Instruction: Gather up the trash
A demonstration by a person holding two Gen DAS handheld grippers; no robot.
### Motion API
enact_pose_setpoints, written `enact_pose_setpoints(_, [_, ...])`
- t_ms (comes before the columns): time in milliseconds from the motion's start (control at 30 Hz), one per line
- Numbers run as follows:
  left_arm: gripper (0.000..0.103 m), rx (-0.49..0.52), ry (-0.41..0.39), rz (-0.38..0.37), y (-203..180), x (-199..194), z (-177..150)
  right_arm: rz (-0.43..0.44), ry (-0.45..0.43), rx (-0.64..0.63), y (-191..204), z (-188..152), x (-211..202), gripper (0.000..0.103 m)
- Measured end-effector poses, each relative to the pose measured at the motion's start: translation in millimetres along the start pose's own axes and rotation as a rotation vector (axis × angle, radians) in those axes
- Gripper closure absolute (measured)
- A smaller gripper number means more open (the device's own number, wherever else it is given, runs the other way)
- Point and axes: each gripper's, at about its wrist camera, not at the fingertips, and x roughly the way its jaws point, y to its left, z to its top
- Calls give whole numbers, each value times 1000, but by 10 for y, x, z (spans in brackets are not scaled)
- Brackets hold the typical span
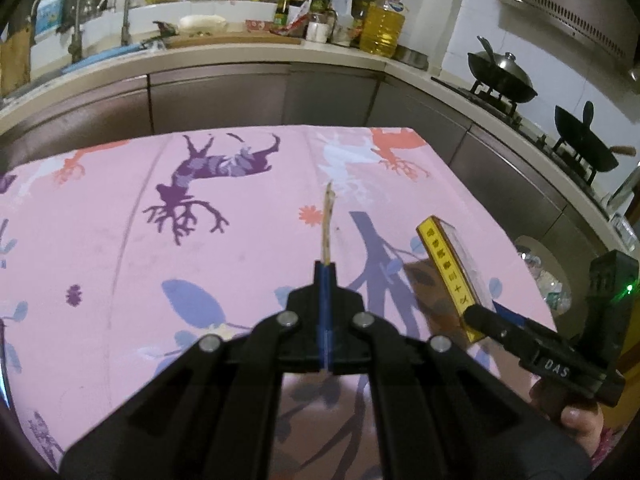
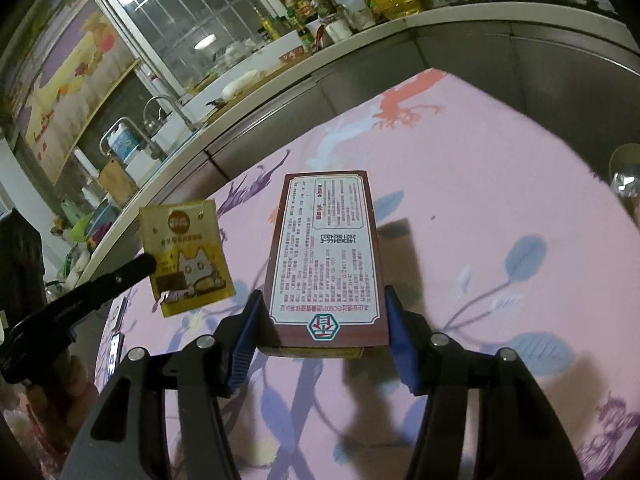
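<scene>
My left gripper (image 1: pixel 326 270) is shut on a flat yellow snack packet (image 1: pixel 328 226), seen edge-on above the pink tablecloth (image 1: pixel 160 280). In the right wrist view the same packet (image 2: pixel 186 256) shows its face with a cartoon cat, held by the left gripper (image 2: pixel 150 266) above the table's left edge. My right gripper (image 2: pixel 322 312) is shut on a brown and yellow printed carton (image 2: pixel 326 256), held lengthwise above the cloth. From the left wrist view the carton (image 1: pixel 450 268) hangs at the right in the right gripper (image 1: pixel 478 318).
A kitchen counter (image 1: pixel 240 56) with a sink, oil bottles (image 1: pixel 382 26) and a stove with two woks (image 1: pixel 502 72) runs behind the table. A bin with clear bottles (image 1: pixel 548 276) stands by the table's right edge.
</scene>
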Motion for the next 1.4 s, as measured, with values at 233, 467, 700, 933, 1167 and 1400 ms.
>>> enact_pose_setpoints(233, [103, 11, -14, 35, 65, -104, -91, 11, 28, -16, 165, -113, 40, 48])
enact_pose_setpoints(467, [103, 16, -22, 59, 126, -142, -138, 12, 39, -29, 259, -172, 69, 48])
enact_pose_setpoints(700, [103, 15, -24, 58, 139, -148, -148, 8, 41, -26, 272, -175, 77, 48])
enact_pose_setpoints(933, [103, 12, -13, 49, 152, -137, -164, -27, 30, -53, 268, -182, 77, 48])
enact_pose_setpoints(1167, [103, -81, 33, -45, 392, -89, -206, -111, 37, -138, 310, -267, 86, 47])
enact_pose_setpoints(1400, [103, -164, 76, -68, 660, -23, -297, -152, 89, -179, 321, -381, 258, 42])
